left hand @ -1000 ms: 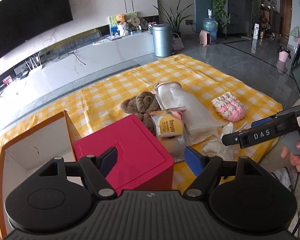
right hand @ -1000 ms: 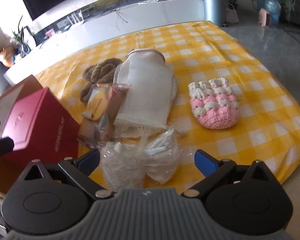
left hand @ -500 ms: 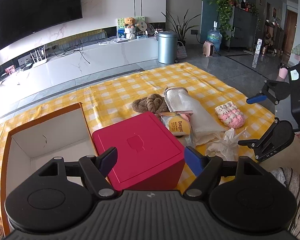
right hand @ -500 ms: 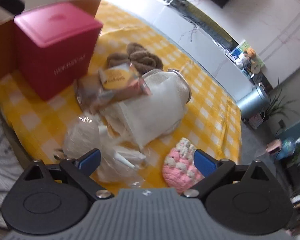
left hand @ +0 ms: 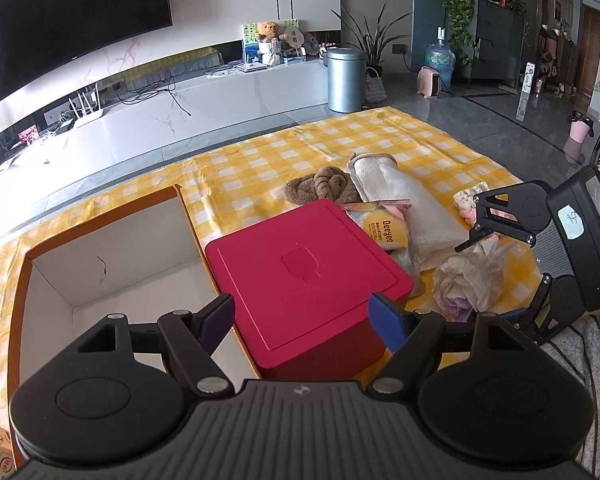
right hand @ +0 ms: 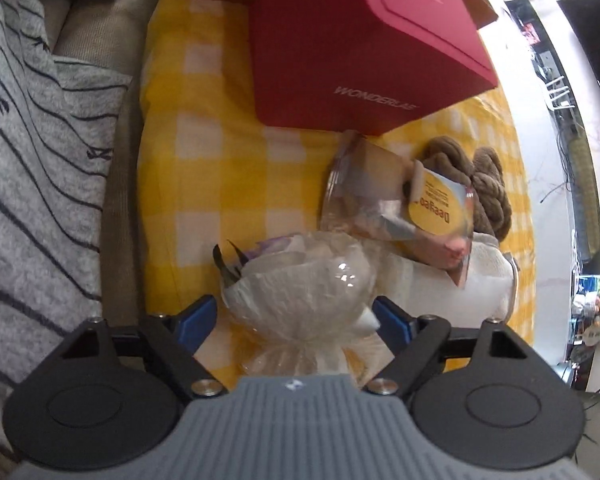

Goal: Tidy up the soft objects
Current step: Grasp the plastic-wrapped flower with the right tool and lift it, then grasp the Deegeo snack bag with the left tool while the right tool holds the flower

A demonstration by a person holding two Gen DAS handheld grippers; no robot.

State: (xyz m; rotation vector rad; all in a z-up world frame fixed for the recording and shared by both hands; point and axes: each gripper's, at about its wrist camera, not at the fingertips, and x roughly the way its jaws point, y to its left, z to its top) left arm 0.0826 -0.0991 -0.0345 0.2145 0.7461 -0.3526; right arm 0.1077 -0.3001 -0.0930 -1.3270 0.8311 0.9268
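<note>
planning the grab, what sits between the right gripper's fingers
In the right wrist view, the clear plastic bag of white soft stuff lies between the open right gripper fingers, not yet clamped.

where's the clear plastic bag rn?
The clear plastic bag sits between the open right gripper's fingers in the right wrist view, on the yellow checked cloth, beside the snack packet.

Glossy crinkled plastic bag (right hand: 300, 280), woven cloth (right hand: 204, 128)

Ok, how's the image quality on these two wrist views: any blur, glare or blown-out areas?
Left wrist view: sharp and evenly lit, with strong fisheye bending at the TV wall; the red box is crisp. Right wrist view: softer and slightly blurred, rolled sideways, the white counter at the right edge blown out, and specular glare on the plastic-wrapped bundle between the open right tongs.
</note>
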